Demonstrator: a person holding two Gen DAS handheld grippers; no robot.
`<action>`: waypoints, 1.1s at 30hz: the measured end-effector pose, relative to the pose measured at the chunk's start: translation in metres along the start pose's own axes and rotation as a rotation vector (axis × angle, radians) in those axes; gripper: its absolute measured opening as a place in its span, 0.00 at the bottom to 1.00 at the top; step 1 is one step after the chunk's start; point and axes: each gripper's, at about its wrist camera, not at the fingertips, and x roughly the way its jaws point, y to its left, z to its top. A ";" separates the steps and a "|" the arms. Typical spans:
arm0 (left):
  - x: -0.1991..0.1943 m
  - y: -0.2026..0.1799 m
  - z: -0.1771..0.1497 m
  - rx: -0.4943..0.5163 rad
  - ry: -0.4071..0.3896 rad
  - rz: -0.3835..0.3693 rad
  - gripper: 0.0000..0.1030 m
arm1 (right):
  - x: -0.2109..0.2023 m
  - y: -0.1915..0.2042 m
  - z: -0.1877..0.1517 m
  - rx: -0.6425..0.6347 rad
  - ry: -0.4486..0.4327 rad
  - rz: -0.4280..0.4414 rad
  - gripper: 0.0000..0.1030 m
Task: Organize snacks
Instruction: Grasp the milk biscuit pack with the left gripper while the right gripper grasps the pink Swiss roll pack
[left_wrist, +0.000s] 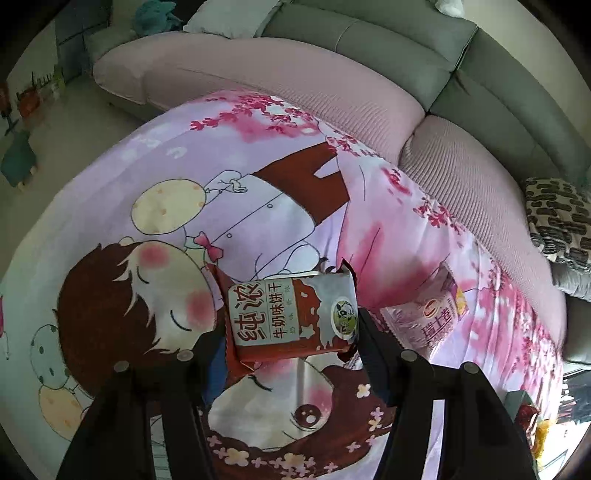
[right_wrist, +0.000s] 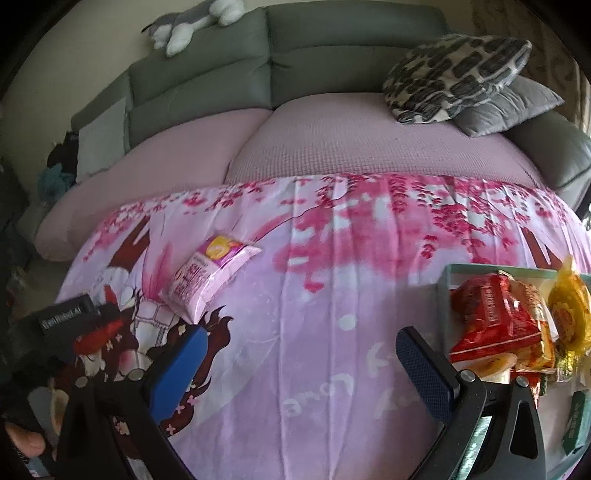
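1. Sofa (right_wrist: 332, 66), grey, w/ pink seat covers, runs behind everything; patterned cushion (right_wrist: 454, 74) at its right end.
2. Counter (right_wrist: 314, 350) under a pink cartoon cloth w/ blossom print.
3. Tray (right_wrist: 448, 275), pale green, at the cloth's right edge; red snack pack (right_wrist: 491, 317) and yellow pack (right_wrist: 569, 306) inside.
4. Pink snack pack (right_wrist: 212, 273) lies flat on the cloth, left of centre.
5. Left gripper (left_wrist: 291, 334): jaws pinching a red-and-silver biscuit pack (left_wrist: 291, 314), lifted above the cloth.
6. Right gripper (right_wrist: 299, 369): jaws spread, nothing between them, near the tray.
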 end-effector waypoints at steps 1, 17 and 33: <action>0.001 0.000 0.001 -0.002 0.001 -0.003 0.62 | 0.002 0.004 0.000 -0.010 0.003 -0.001 1.00; 0.000 0.019 0.010 -0.057 -0.020 0.013 0.62 | 0.059 0.047 0.030 -0.014 0.057 0.081 0.97; -0.001 0.021 0.010 -0.064 0.006 0.001 0.62 | 0.093 0.062 0.043 0.103 0.153 0.196 0.39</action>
